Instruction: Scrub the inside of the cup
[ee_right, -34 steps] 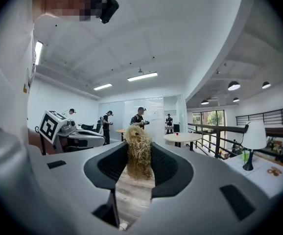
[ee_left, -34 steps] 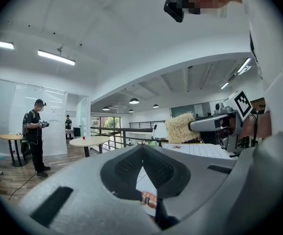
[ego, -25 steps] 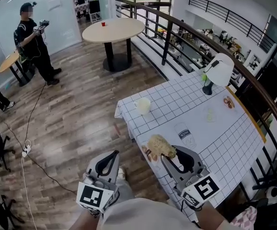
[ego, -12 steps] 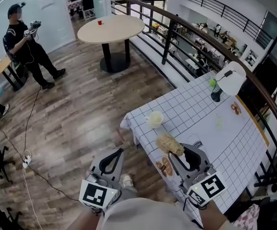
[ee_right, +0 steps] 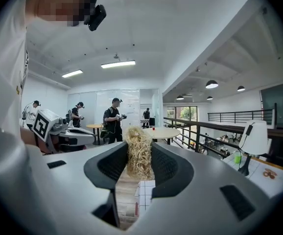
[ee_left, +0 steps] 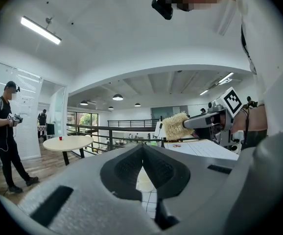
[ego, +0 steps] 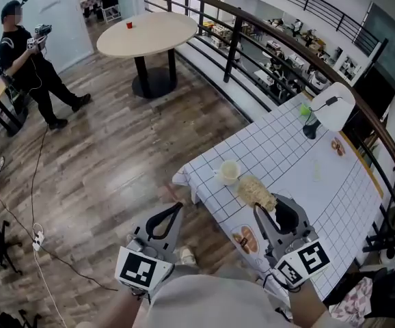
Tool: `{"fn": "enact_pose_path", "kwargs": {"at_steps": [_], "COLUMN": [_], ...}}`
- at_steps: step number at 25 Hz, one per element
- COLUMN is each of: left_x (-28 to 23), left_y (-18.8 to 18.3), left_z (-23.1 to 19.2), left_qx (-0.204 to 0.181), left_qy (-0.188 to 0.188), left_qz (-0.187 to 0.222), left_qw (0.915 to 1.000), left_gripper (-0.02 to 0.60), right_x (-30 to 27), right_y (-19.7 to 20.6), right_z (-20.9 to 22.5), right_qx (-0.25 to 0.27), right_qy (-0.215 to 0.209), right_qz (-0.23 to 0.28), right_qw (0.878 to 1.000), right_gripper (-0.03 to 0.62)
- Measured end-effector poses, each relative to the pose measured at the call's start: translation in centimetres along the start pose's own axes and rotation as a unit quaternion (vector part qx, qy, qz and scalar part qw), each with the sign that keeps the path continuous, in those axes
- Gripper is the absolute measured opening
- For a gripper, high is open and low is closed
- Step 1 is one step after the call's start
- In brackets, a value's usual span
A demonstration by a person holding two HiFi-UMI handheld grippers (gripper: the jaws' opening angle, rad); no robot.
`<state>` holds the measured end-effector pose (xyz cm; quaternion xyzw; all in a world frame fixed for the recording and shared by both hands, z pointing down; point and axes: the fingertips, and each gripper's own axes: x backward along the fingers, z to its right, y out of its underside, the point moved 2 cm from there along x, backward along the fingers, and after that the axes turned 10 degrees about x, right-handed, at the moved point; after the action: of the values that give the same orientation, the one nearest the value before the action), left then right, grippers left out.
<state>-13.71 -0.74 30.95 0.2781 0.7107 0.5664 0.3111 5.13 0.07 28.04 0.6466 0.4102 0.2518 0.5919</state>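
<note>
Near the left corner of the checked surface (ego: 286,149) stands the cup (ego: 229,171), small, pale and upright, with its mouth facing up and nothing in it that I can make out. Just right of it and a little nearer hangs the scrubber (ego: 255,192), a straw-coloured wad of fibre. It is clamped at its near end between the jaws of the right gripper (ego: 266,205). Its far end sticks out free, close to the cup but not inside it. The left gripper (ego: 178,207) hovers off the surface's near-left edge, over the wooden floor (ego: 115,162), with its jaws pressed together on nothing.

The cup looks light and rigid to me, so it would likely skate or tip once the scrubber pushes inside. It wants steadying first. The left gripper would have to open and take the wall at the rim, on the side away from the scrubber, firmly but without crushing it if it is thin. The scrubber seems soft and springy and should squash to fit the mouth. The grip at its near end leaves the bushy end to do the work.
</note>
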Motion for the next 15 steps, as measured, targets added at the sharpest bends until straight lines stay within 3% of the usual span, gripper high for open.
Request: {"fn": "enact_pose_path", "kwargs": {"at_steps": [15], "left_x": [-5.5], "left_y": [-1.0], "left_z": [1.4], "left_qx": [0.009], "left_qy": [0.004], "left_qz": [-0.003], "left_qw": [0.9999], "left_gripper": [0.014], "right_x": [-1.4], "right_y": [2.5], "right_z": [5.3], "right_qx": [-0.034], "right_qy": [-0.021], "right_qz": [-0.010], "right_qw": [0.999], "right_gripper": [0.140]}}
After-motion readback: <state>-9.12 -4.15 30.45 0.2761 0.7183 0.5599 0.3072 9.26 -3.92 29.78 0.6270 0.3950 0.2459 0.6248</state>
